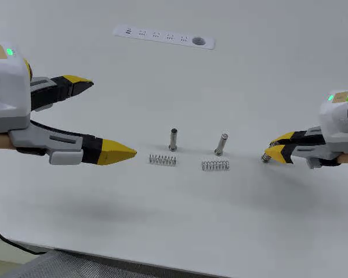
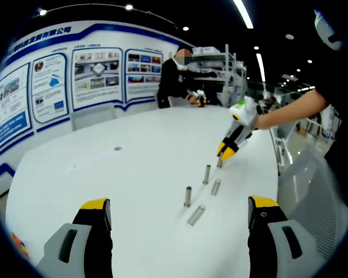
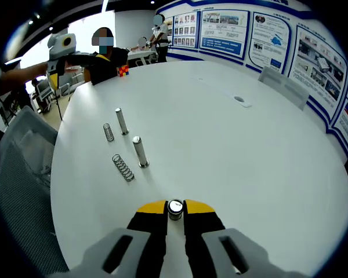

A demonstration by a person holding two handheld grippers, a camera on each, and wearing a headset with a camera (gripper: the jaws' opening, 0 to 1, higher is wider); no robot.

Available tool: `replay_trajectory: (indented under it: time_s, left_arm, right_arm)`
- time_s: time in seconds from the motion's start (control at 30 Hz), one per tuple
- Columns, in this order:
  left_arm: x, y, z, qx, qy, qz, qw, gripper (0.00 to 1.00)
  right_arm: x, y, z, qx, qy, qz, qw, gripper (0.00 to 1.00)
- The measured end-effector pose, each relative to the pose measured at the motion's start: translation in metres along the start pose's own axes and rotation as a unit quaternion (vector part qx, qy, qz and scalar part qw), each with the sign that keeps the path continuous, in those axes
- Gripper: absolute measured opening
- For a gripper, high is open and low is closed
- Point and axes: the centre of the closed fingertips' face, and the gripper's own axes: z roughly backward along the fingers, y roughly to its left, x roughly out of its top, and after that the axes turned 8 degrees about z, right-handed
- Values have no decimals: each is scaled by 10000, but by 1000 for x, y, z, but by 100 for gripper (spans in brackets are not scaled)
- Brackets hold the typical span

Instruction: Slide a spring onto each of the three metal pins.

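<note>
Two metal pins stand upright on the white table, the left pin (image 1: 173, 139) and the middle pin (image 1: 221, 143). A spring (image 1: 162, 159) lies in front of the left pin and a second spring (image 1: 215, 165) in front of the middle one. My right gripper (image 1: 271, 149) is shut on the third pin (image 1: 267, 157) at the table surface; in the right gripper view its round top (image 3: 175, 208) sits between the yellow tips. My left gripper (image 1: 113, 119) hangs open, wide, left of the pins, holding nothing. The left gripper view has both pins (image 2: 188, 196) (image 2: 207, 174) ahead.
A white power strip (image 1: 162, 36) lies at the far side of the table. The table's near edge runs along the bottom of the head view, with a mesh chair (image 3: 23, 174) beside it. People stand in the background, and a colour cube (image 3: 123, 70) lies far off.
</note>
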Motion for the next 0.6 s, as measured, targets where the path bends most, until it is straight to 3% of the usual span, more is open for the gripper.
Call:
replay_trajectory:
  time_s: [0.17,0.33,0.5,0.6]
  left_arm:
    - [1,-2,-2,-35,-10,-6,10000,100]
    - [4,-3,-2,-46,-58,17,10000,100]
    - [5,-4,-2,-75,-79,-3,9999,100]
    - [5,-6,-3,-99,-80,-3,9999,99]
  right_arm:
    - [0,0,0,-15,47,88,9999,12]
    - [5,1,7,-64,12,299,9995,21]
    - [26,3,18,-209,-325,406,9984,21]
    - [46,19,18,6,-637,550,9965,21]
